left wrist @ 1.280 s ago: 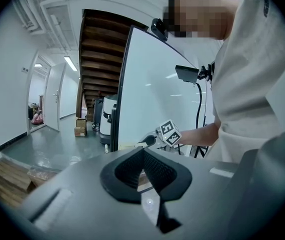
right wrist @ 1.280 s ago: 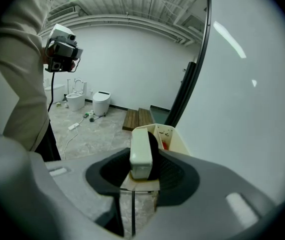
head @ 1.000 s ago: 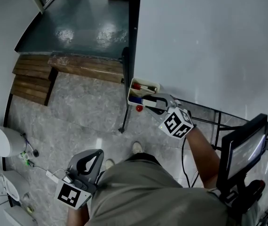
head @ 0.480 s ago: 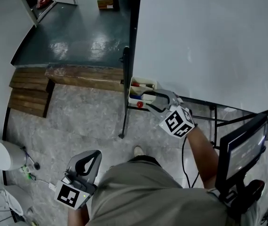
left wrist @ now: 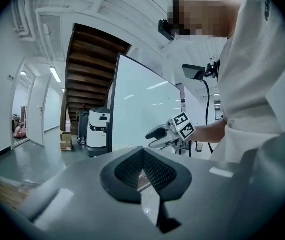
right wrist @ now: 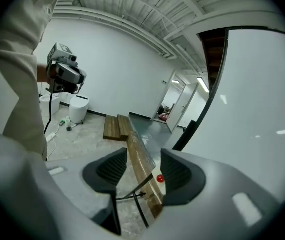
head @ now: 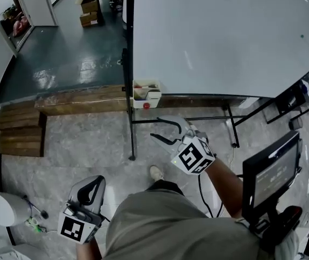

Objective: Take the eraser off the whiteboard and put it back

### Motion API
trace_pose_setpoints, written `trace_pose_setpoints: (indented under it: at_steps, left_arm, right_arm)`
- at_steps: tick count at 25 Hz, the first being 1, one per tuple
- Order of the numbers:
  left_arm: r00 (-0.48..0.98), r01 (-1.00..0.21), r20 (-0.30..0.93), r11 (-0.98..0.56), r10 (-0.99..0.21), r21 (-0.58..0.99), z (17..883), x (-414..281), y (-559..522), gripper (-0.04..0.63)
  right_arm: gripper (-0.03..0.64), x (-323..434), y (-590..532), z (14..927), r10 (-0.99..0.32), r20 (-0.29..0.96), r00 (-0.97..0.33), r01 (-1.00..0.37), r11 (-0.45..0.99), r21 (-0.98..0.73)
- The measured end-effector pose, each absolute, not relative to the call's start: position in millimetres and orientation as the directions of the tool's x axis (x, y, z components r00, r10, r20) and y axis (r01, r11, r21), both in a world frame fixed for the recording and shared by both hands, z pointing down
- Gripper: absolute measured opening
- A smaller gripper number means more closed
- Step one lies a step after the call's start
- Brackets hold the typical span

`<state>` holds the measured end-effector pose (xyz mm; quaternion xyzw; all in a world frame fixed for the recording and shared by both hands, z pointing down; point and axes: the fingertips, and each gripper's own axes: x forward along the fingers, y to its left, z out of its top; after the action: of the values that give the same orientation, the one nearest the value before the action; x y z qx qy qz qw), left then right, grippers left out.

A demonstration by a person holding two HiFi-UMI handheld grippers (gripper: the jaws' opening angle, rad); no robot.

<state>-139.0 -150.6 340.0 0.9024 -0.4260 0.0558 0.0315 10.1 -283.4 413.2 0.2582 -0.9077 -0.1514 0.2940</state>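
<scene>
The whiteboard [head: 225, 37] fills the upper right of the head view. At its lower left corner hangs a small white holder box [head: 146, 93] with markers and dark items in it; I cannot pick the eraser out among them. A red dot [head: 146, 105] sits on the box's front and shows again as the red dot [right wrist: 159, 178] between my right jaws. My right gripper [head: 157, 128] hangs below and right of the box, open and empty, well apart from it. My left gripper [head: 92, 188] is low at the left, shut and empty.
The whiteboard's black stand leg [head: 130, 140] drops to the stone floor. A wooden beam [head: 76, 96] and stacked planks [head: 16, 134] lie to the left. A monitor [head: 271, 172] stands at the right, a white bin [head: 0, 207] at bottom left, and a white service robot [left wrist: 97, 131] beside the board.
My right gripper has pulled back from the holder box toward the person and risen, its jaws spread wider with nothing in them. The left gripper stays low and shut.
</scene>
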Motion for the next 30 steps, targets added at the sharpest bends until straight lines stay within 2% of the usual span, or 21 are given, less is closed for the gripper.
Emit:
trace_pose_setpoints:
  at_steps: [3, 9, 12, 16, 23, 30]
  left_arm:
    - [0.657, -0.747, 0.164, -0.665, -0.735, 0.013, 356, -154, -111, 0.005]
    - [0.721, -0.687, 0.131, -0.726, -0.681, 0.011, 349, -139, -106, 0.005]
    - [0.738, -0.661, 0.193, -0.750, -0.646, 0.015, 366, -147, -64, 0.005]
    - [0.753, -0.643, 0.179, -0.766, -0.633, -0.003, 361, -134, -41, 0.005]
    - [0.777, -0.609, 0.192, -0.793, -0.600, -0.014, 353, -86, -9, 0.005]
    - [0.800, -0.578, 0.173, -0.815, -0.575, -0.036, 336, -4, 38, 0.005]
  right_arm:
    - [0.204, 3, -232, 406, -0.593, 0.432, -0.679, -0.437, 0.800, 0.411]
    - [0.203, 11, -186, 403, -0.646, 0.404, -0.647, -0.534, 0.763, 0.365]
    - [0.202, 3, -128, 400, -0.652, 0.414, -0.635, -0.550, 0.758, 0.350]
    - [0.202, 8, -88, 398, -0.658, 0.424, -0.623, -0.560, 0.753, 0.346]
    - [0.202, 39, -42, 378, -0.672, 0.365, -0.645, -0.578, 0.741, 0.343]
    - [0.202, 106, 14, 377, -0.669, 0.352, -0.654, -0.596, 0.743, 0.306]
